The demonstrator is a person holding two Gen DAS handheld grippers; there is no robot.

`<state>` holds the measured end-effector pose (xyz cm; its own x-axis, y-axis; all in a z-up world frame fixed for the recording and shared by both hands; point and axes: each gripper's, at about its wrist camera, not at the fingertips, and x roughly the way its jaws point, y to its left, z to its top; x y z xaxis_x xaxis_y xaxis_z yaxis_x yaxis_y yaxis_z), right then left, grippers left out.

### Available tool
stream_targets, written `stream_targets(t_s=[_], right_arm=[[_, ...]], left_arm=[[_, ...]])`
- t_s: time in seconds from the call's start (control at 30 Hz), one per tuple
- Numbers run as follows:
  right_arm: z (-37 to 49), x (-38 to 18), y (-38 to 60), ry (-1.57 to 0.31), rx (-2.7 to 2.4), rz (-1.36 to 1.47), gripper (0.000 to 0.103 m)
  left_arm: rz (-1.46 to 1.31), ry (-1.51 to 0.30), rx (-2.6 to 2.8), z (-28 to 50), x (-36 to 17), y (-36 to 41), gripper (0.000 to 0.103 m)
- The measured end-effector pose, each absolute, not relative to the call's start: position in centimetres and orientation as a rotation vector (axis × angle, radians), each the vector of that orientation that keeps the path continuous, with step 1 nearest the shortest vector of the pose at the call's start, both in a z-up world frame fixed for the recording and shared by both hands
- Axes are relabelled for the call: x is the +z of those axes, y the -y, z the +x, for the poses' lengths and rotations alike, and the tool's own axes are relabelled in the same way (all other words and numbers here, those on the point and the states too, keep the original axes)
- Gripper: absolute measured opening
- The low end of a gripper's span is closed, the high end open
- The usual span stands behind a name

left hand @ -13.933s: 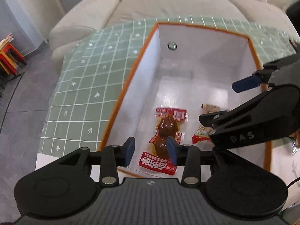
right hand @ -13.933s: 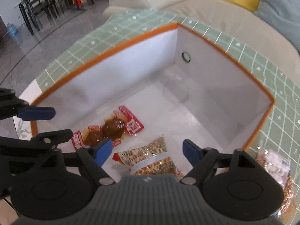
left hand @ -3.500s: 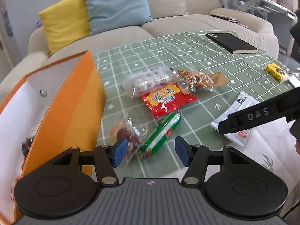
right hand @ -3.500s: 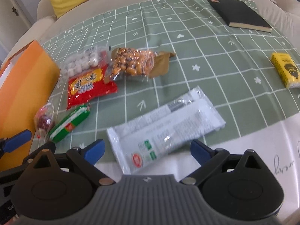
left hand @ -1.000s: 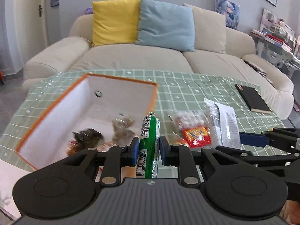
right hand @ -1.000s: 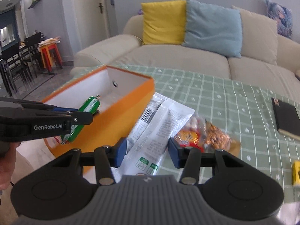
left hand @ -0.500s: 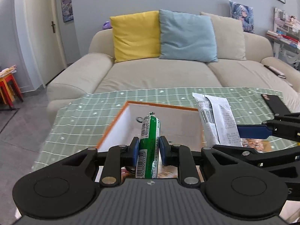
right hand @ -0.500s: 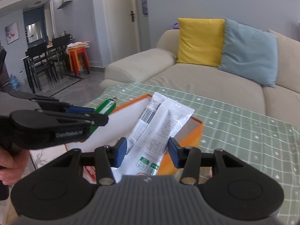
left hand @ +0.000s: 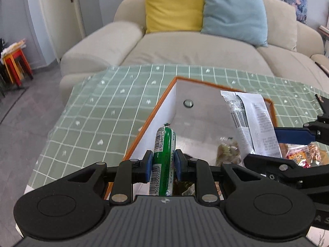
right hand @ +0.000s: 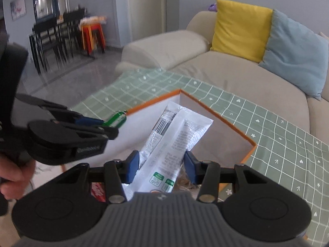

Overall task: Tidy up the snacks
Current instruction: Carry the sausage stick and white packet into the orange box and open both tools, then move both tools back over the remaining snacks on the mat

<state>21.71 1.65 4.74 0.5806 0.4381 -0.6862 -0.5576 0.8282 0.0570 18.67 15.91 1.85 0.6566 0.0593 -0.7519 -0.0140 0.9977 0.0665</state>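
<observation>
My left gripper [left hand: 163, 165] is shut on a green sausage stick [left hand: 164, 154] and holds it over the near left part of the orange box [left hand: 144, 127]. My right gripper [right hand: 161, 165] is shut on a long white snack packet [right hand: 174, 142] above the same box [right hand: 232, 126]. The packet also shows in the left wrist view [left hand: 253, 123], and the sausage tip in the right wrist view [right hand: 117, 119]. Several snack packs [left hand: 228, 150] lie on the box floor.
The box stands on a table with a green checked cloth [left hand: 98, 123]. More snack bags [left hand: 302, 154] lie on the cloth right of the box. A beige sofa [left hand: 195, 49] with yellow and blue cushions stands behind the table.
Both grippers have moved forward and tilted down over the box with their snacks still held. The box now looks closer and larger in both views.
</observation>
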Motion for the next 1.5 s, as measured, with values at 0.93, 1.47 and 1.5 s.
stream_targets(t_s=[0.93,1.47,1.5], right_arm=[[26.9,-3.3,-3.9,-0.928,0.559,-0.396,0.052],[23.5,2.0,-0.4,-0.751,0.516,-0.276,0.092],[23.0,2.4,0.3,-0.731,0.506,-0.256,0.092]], left_arm=[[0.174,-1.087,0.062,22.5,-4.7,-14.6,0.026],[0.149,-0.891,0.078,19.1,0.4,-13.6,0.068],[0.144,-0.869,0.077,18.7,0.8,-13.4,0.068]])
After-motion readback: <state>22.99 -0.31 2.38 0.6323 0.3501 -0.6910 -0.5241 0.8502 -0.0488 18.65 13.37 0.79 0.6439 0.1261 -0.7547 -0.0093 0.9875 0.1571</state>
